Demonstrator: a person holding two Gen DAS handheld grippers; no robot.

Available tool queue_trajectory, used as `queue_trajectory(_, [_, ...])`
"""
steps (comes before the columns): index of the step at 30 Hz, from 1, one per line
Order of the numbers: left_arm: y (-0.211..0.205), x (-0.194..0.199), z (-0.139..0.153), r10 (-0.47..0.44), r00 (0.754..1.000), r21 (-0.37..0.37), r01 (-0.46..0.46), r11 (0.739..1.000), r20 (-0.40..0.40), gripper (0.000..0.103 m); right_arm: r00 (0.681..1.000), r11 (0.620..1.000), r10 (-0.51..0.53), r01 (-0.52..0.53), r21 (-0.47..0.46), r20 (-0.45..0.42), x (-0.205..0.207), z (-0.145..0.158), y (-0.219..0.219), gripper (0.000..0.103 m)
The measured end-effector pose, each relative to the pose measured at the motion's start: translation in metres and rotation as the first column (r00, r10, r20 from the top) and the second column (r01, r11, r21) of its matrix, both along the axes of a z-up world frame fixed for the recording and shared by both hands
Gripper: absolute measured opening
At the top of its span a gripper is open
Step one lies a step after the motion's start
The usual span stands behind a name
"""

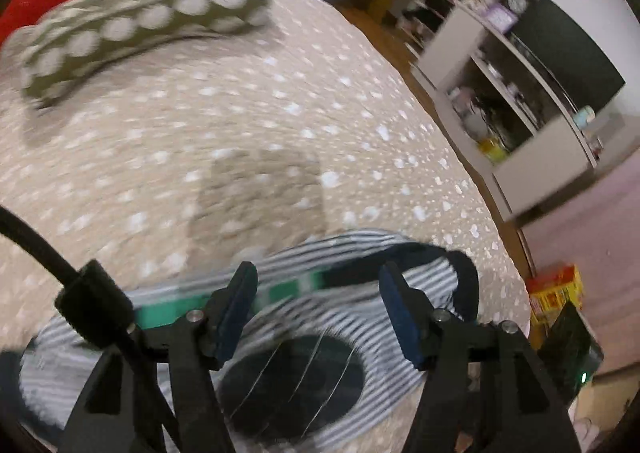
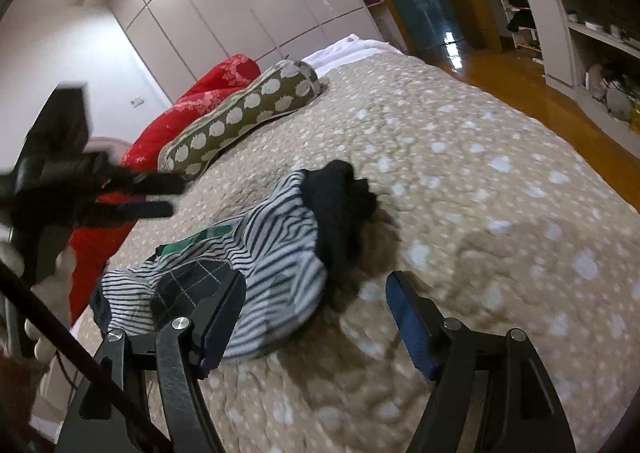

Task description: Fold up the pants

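My left gripper [image 1: 318, 309] hangs above the striped pants [image 1: 304, 337], its fingers spread wide with nothing between them. My right gripper [image 2: 316, 317] is likewise wide and empty, with the pants [image 2: 256, 253] lying crumpled on the dotted bedspread [image 2: 460, 181] just beside its left finger. A dotted olive pillow [image 2: 244, 113] and red cushion [image 2: 192, 109] lie further back.

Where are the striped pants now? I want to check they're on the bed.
The striped pants lie crumpled on the spotted bedspread near its lower-left edge in the right wrist view, just ahead of the right gripper and below the dotted pillow.
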State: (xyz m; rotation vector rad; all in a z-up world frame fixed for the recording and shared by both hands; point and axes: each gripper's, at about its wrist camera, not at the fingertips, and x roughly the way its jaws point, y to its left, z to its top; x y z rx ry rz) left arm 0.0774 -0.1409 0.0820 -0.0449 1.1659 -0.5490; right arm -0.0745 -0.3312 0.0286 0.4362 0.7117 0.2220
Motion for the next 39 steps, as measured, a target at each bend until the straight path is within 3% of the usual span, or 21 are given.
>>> queue_trajectory(4, [-0.039, 0.022, -0.027, -0.106, 0.989, -0.035, 0.103, 0.994, -0.106, 0.062, 1.0, 1.0, 0.005, -0.005, 0.007, -0.001, 0.01, -0.003, 0.009, 0.076])
queue_trajectory(10, [-0.086, 0.029, -0.047, -0.216, 0.972, 0.025, 0.22, 0.975, -0.092, 0.061, 1.0, 0.999, 0.004, -0.004, -0.032, 0.008, 0.021, -0.006, 0.019, 0.075])
queue_trajectory(13, [-0.087, 0.026, -0.048, -0.258, 0.958, -0.034, 0.256, 0.966, -0.122, 0.018, 1.0, 0.999, 0.014, -0.014, -0.034, -0.001, 0.028, -0.007, 0.022, 0.039])
queue_trajectory(14, [-0.086, 0.023, -0.047, -0.261, 0.958, -0.039, 0.259, 0.965, -0.119, 0.016, 1.0, 1.0, 0.021, -0.021, -0.02, -0.011, 0.033, -0.007, 0.022, 0.029])
queue_trajectory(16, [-0.081, 0.017, -0.043, -0.254, 0.963, -0.038, 0.252, 0.967, -0.088, 0.014, 0.999, 0.999, 0.035, -0.035, -0.005, -0.009, 0.037, -0.002, 0.024, 0.022])
queue_trajectory(23, [0.002, 0.004, -0.015, -0.075, 0.996, -0.204, 0.064, 0.977, -0.043, 0.014, 0.987, 0.986, 0.144, -0.136, -0.1, 0.07, 0.035, 0.033, 0.071, 0.02])
queue_trajectory(27, [0.073, -0.014, -0.001, 0.085, 0.996, -0.301, -0.09, 0.949, -0.029, 0.017, 0.96, 0.955, 0.267, -0.253, -0.154, 0.083, 0.037, 0.042, 0.12, 0.022])
queue_trajectory(29, [0.114, -0.034, 0.003, 0.185, 0.983, -0.327, -0.179, 0.928, -0.013, 0.035, 0.937, 0.928, 0.345, -0.33, -0.175, 0.064, 0.039, 0.038, 0.148, 0.029])
queue_trajectory(30, [0.129, -0.043, 0.004, 0.223, 0.975, -0.334, -0.212, 0.919, -0.005, 0.041, 0.923, 0.913, 0.383, -0.369, -0.175, 0.049, 0.038, 0.035, 0.159, 0.045])
queue_trajectory(32, [0.157, -0.064, 0.006, 0.288, 0.957, -0.338, -0.267, 0.902, 0.014, 0.049, 0.887, 0.875, 0.461, -0.448, -0.182, 0.031, 0.029, 0.029, 0.181, 0.058])
queue_trajectory(36, [0.206, -0.109, 0.006, 0.401, 0.914, -0.315, -0.365, 0.876, 0.057, 0.059, 0.854, 0.842, 0.518, -0.501, -0.198, 0.044, 0.008, 0.038, 0.185, 0.061])
queue_trajectory(39, [0.242, -0.127, 0.003, 0.469, 0.881, -0.318, -0.429, 0.845, 0.058, 0.063, 0.881, 0.874, 0.467, -0.448, -0.187, 0.071, 0.001, 0.057, 0.164, 0.061])
